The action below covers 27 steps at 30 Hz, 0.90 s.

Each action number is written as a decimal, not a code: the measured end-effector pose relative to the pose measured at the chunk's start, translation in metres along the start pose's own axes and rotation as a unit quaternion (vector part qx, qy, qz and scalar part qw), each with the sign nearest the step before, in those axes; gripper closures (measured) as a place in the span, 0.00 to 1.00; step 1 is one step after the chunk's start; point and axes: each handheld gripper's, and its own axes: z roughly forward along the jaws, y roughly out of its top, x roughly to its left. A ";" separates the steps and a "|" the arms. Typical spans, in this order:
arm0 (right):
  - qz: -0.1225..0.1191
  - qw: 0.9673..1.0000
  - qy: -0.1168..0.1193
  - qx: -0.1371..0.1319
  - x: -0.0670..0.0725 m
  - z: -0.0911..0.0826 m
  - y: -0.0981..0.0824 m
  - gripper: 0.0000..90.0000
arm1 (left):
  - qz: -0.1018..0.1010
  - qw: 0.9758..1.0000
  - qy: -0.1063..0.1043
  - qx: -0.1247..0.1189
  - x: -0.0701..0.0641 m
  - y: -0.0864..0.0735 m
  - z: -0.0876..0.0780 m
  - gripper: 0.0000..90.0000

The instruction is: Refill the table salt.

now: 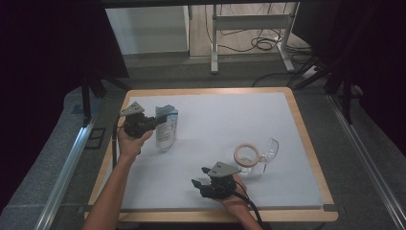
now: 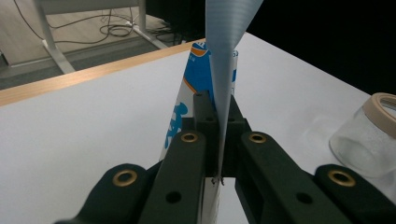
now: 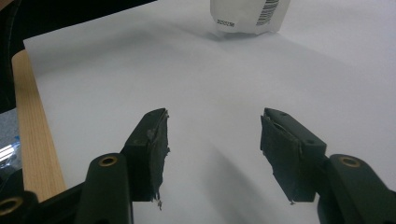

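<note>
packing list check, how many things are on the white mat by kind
pouch: 1, pinched by the left gripper
glass jar: 1, lying on its side
clear jar lid: 1
total: 3

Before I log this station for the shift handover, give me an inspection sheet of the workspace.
Surface: white mat on a wood-edged table.
Job's things: blue-and-white pouch upright; glass jar on its side, tan-rimmed mouth showing.
Clutter: nothing seen.
Grippers: left gripper jaws shut on the pouch's edge; right gripper jaws open over bare mat.
Cables: black loops on the floor.
Surroundings: grey desk frame, dark curtains.
</note>
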 end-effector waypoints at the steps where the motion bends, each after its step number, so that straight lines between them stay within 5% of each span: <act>1: -0.001 1.000 0.000 0.000 0.000 0.000 0.000 0.47 | -0.001 1.000 -0.002 -0.001 0.000 0.000 -0.001 1.00; 17: -0.001 1.000 -0.003 0.001 -0.002 0.000 -0.001 0.47 | 0.003 1.000 -0.023 -0.020 -0.010 0.005 -0.010 1.00; 27: 0.005 1.000 -0.010 -0.002 -0.003 0.002 -0.002 0.43 | 0.017 0.998 -0.053 -0.032 -0.027 0.008 -0.019 1.00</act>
